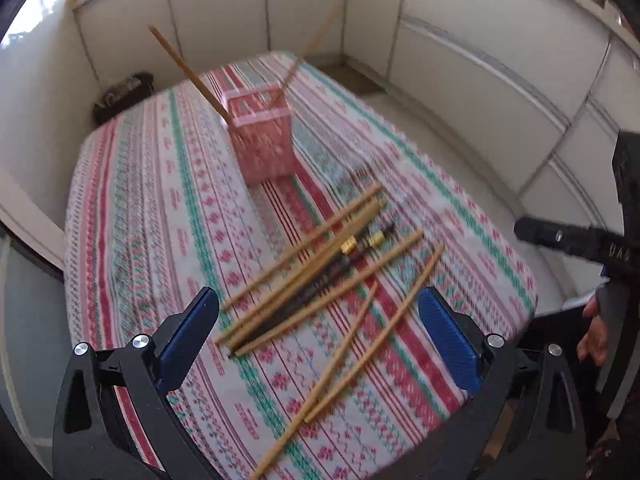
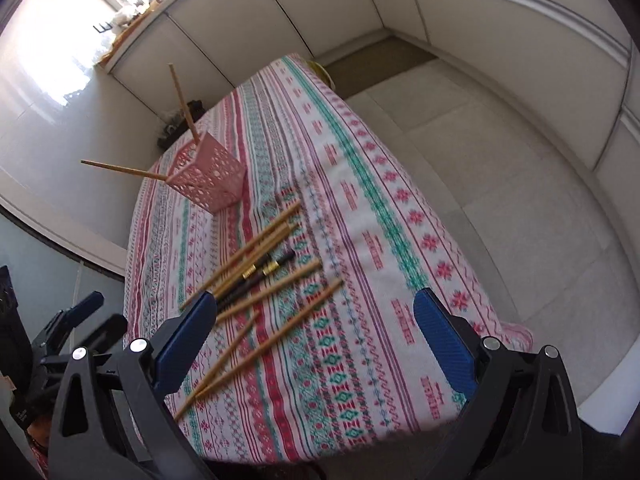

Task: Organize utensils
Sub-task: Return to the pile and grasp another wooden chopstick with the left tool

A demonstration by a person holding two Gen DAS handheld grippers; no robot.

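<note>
**Loose chopsticks beside a pink holder, both tools wide apart**

A pink perforated plastic utensil holder [image 1: 262, 136] stands on the tabletop, which is covered by a striped cloth patterned in red, green and white [image 1: 132, 216]. Its walls are a lattice of small holes and its rim is squarish. Two light wooden chopsticks [image 1: 188, 74] already stand in it, leaning out over opposite sides.

On the cloth just in front of the holder lies a loose pile of chopsticks [image 1: 320, 280]. Most are plain light bamboo sticks, lying roughly parallel and partly crossing; two more lie a little apart, nearer the camera, and cross near their lower ends. Among them sits a dark pair of chopsticks with gold metal bands [image 1: 352, 248], their dark shafts running under and between the pale ones.

The left gripper [image 1: 320, 332] hovers above the near end of the pile with its jaws spread wide and nothing between the blue pads [image 1: 188, 336]. The right gripper [image 2: 316, 340] hangs over the same pile, jaws likewise wide apart and holding nothing. The left wrist view is blurred.
</note>
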